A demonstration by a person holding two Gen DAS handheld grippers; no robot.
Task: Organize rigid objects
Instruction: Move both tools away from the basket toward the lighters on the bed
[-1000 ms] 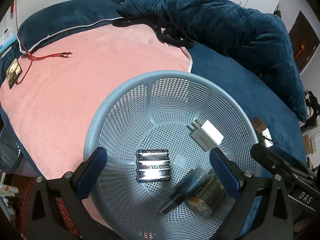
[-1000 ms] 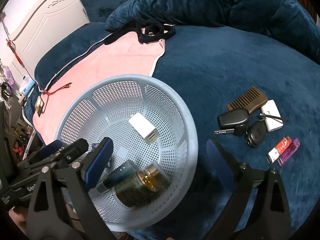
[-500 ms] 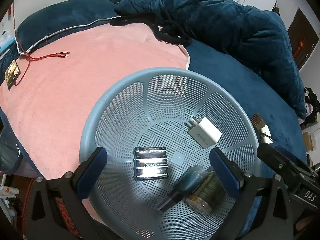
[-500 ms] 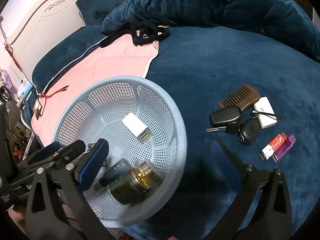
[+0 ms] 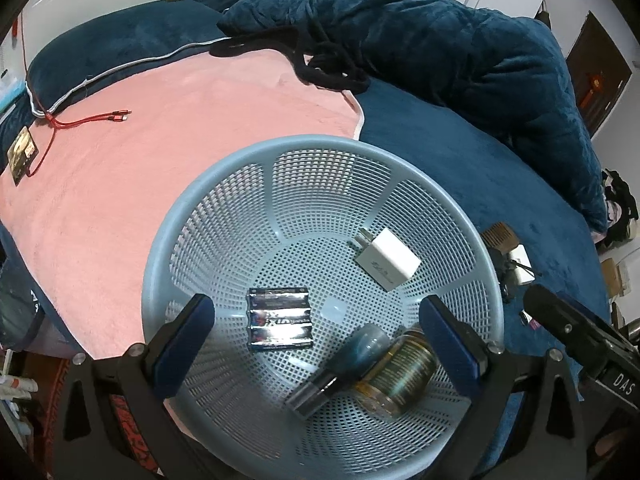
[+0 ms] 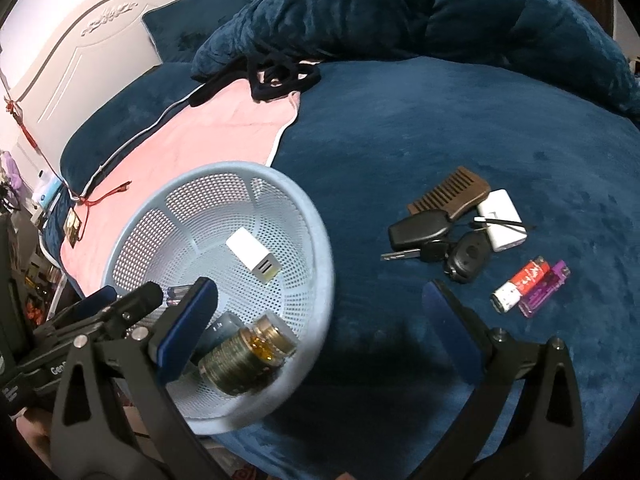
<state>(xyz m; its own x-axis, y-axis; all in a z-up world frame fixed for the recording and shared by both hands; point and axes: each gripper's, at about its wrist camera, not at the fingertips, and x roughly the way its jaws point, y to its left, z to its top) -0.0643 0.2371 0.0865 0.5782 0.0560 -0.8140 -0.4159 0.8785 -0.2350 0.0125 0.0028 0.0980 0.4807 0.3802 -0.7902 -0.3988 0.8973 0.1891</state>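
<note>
Since a second ago, my right gripper (image 6: pixel 328 320) has drawn back and swung rightward, so the loose items on the blue bedspread (image 6: pixel 420 128) sit higher and nearer the middle of its view; my left gripper (image 5: pixel 316 344) shows the basket slightly lower and closer.

Containers. Light blue mesh basket (image 5: pixel 320 184), resting across the edge of the pink blanket (image 5: pixel 160 152) and the bedspread. Contents: a white charger plug (image 5: pixel 387 259) toward the far right of the floor; a pack of batteries (image 5: pixel 279 317) near the centre; a dark bottle with a silver cap (image 5: pixel 340 368) lying on its side, touching a gold-coloured round tin (image 5: pixel 400 376) beside it.

Left gripper. Jaws stand wide apart and hold nothing; they hover over the near part of the basket, with the batteries, bottle and tin between the fingers.

Right gripper. Jaws also wide apart and empty. Its left finger overlaps the basket (image 6: pixel 316 240) beside the tin (image 6: pixel 244 360); its right finger hangs over bare bedspread.

Items outside the basket, ahead and to the right of the right gripper: a brown wooden comb (image 6: pixel 448 194), a black key fob (image 6: pixel 420 228) with a key (image 6: pixel 400 255), a second round black fob (image 6: pixel 468 256), a white box (image 6: pixel 500 220), a red lighter (image 6: pixel 520 284) and a purple lighter (image 6: pixel 544 290) lying side by side, touching.
</note>
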